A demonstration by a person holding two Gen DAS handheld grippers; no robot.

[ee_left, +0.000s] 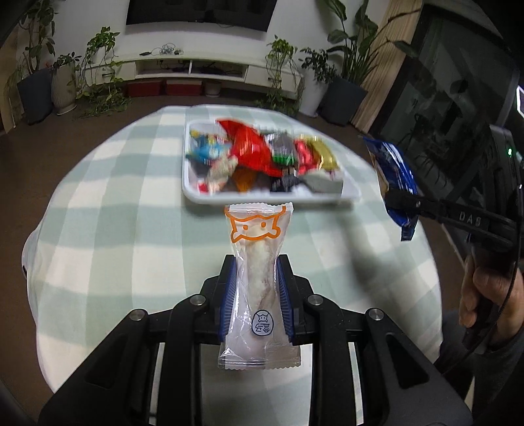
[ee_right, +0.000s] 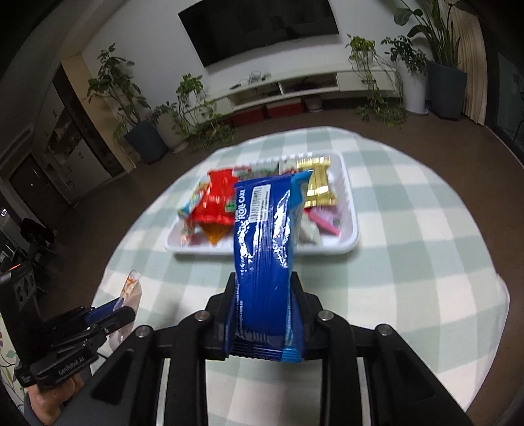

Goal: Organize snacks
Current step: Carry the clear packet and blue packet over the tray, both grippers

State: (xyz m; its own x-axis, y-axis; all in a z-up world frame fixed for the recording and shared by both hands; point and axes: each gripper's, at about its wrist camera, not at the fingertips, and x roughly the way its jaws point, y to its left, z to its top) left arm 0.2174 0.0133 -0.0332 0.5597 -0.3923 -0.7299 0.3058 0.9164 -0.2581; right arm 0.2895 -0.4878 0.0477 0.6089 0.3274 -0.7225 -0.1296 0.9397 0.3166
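Observation:
My left gripper (ee_left: pixel 256 272) is shut on a clear snack packet with an orange cat face (ee_left: pixel 254 262), held upright above the table. It also shows in the right wrist view (ee_right: pixel 131 288) at lower left. My right gripper (ee_right: pixel 263 285) is shut on a blue roll-cake packet (ee_right: pixel 265 249), also seen in the left wrist view (ee_left: pixel 393 173) at the right. A white tray (ee_left: pixel 196 193) holds several mixed snacks, among them a red packet (ee_left: pixel 252 147) and a gold one (ee_right: pixel 319 183). The tray (ee_right: pixel 347 242) lies beyond both grippers.
The round table has a green and white checked cloth (ee_left: pixel 114 196). Potted plants (ee_left: pixel 344 88), a low white TV cabinet (ee_left: pixel 196 68) and a wall TV (ee_right: pixel 262 26) stand behind it. A dark cabinet (ee_right: pixel 65 141) is at the left.

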